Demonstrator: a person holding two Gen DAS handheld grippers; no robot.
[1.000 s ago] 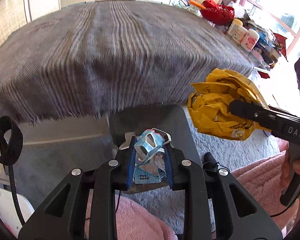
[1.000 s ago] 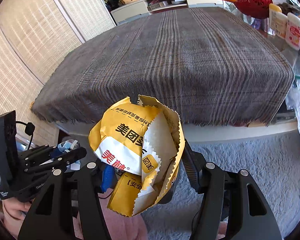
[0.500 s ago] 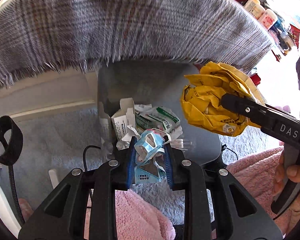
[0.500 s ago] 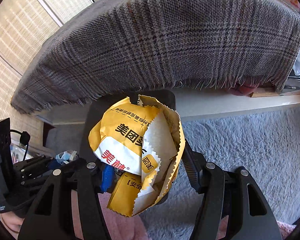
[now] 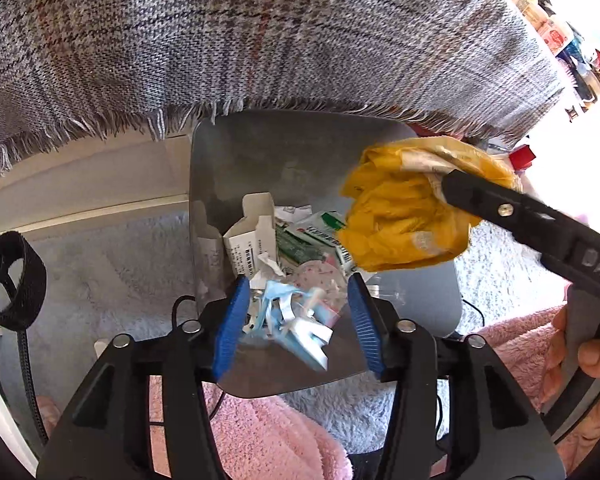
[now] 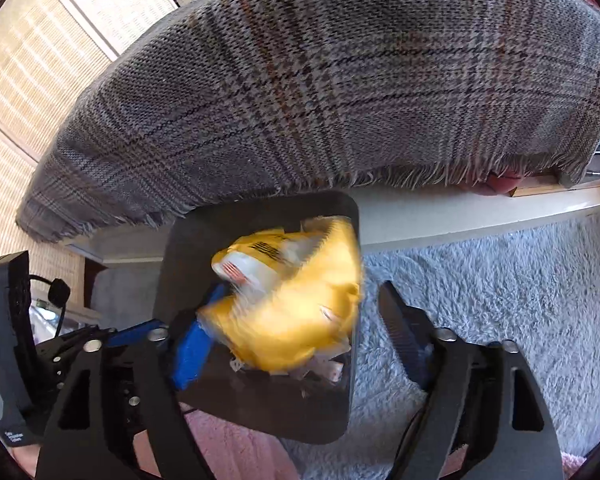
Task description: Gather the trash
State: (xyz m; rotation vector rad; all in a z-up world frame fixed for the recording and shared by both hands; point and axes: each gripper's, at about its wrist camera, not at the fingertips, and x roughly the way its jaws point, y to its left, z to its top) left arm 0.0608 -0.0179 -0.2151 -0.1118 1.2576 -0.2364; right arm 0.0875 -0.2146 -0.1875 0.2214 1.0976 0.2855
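Fingers on both grippers (image 5: 298, 322) (image 6: 296, 344) are spread, wrapper (image 5: 300, 320) and bag (image 6: 296, 300) released over the bin (image 5: 284, 152). The bag, near the right rim, might catch it and spill onto the rug (image 6: 480, 280).

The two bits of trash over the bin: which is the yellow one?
The crumpled yellow bag, between the right gripper's open fingers. The other, between the left gripper's fingers, is a pale blue wrapper.

black hand-held gripper (image 5: 298, 316), blue ribbed pads (image 5: 232, 320), silver screws.

One grey trash bin (image 5: 236, 168), one crumpled yellow paper bag (image 5: 400, 216), one blue wrapper (image 5: 296, 316), one white carton (image 5: 246, 240), one plaid tablecloth (image 5: 260, 32), two grippers, left (image 5: 296, 320) and right (image 6: 300, 344), one black strap (image 5: 14, 280)
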